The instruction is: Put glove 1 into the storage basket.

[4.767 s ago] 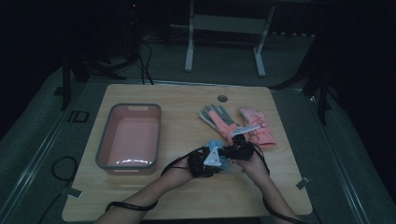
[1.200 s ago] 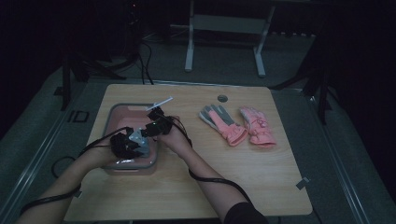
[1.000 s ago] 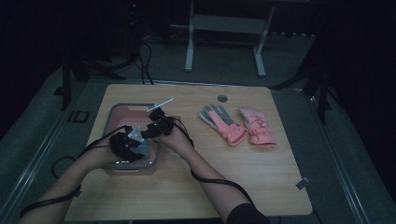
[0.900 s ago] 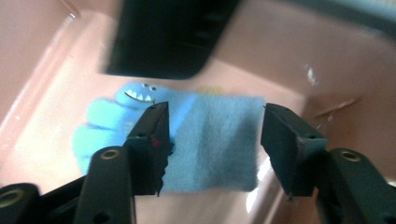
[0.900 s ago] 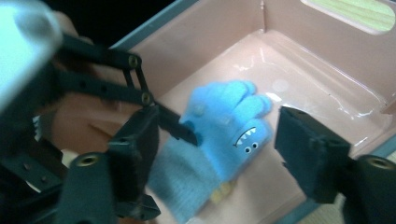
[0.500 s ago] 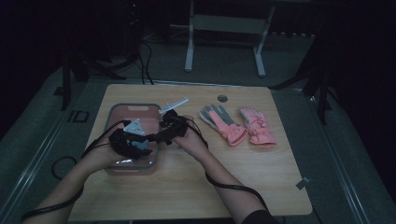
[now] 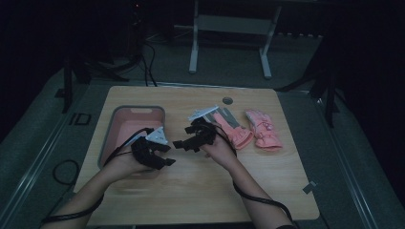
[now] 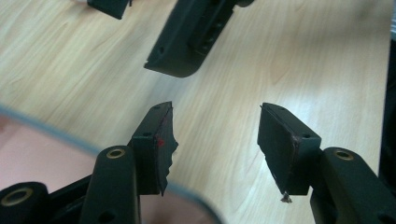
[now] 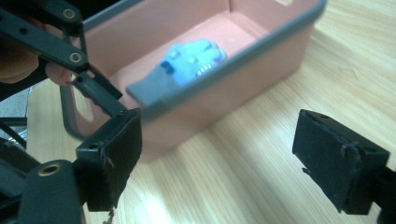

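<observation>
Fingers of both the left gripper (image 8: 212,151) and right gripper (image 9: 219,163) gape empty; pink gloves (image 7: 248,131) look soft, best pinched at the cuff.

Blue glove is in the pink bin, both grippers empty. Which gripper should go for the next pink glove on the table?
Right. The right gripper, jaws open and empty, sits just beside the grey-palmed pink glove, probably an easy reach. The left gripper hovers by the pink grey-rimmed bin, farther off.
</observation>
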Motion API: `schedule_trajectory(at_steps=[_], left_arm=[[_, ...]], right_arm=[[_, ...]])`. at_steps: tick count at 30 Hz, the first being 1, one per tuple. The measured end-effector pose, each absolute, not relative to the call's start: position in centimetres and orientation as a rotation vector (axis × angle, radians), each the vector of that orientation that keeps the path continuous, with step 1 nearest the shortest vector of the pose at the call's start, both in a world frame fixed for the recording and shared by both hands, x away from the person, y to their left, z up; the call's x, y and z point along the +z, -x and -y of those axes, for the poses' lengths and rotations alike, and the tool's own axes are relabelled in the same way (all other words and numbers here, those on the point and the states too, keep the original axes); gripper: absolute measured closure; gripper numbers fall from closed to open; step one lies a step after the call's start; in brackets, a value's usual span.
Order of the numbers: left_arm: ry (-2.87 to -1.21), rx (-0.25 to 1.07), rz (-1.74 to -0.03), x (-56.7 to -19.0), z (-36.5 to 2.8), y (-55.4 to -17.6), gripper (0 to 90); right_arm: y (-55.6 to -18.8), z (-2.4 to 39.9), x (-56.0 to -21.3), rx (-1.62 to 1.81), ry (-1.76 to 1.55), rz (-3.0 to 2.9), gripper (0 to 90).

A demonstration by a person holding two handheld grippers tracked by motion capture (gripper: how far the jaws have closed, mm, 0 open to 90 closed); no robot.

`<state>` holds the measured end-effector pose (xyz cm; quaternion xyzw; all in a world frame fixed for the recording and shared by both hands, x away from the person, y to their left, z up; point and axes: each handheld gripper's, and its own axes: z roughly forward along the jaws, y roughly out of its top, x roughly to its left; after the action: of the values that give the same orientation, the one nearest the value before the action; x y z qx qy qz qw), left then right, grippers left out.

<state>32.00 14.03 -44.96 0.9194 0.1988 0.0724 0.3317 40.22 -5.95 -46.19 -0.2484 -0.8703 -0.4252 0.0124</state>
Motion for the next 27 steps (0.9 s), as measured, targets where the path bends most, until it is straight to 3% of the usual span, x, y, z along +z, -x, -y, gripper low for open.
schedule_trajectory(at_steps=[4,19,21,27], left_arm=[[-2.434,0.148,-0.490,-45.8,-12.2,-31.4,45.5],[-2.487,0.046,-0.404,-48.9,-7.0,-29.4,27.5],[-2.483,-0.003,-0.390,-49.5,-6.7,-29.4,18.3],[-2.514,-0.014,-0.412,-51.7,-5.8,-29.3,5.6]], right_arm=[[-40.0,7.6,-46.4,-1.293,0.791,2.746,14.0],[-39.6,12.1,-47.0,-1.341,0.828,2.772,14.2],[-39.5,12.9,-47.2,-1.351,0.842,2.762,14.3],[-39.3,14.7,-47.7,-1.299,0.898,2.752,13.9]])
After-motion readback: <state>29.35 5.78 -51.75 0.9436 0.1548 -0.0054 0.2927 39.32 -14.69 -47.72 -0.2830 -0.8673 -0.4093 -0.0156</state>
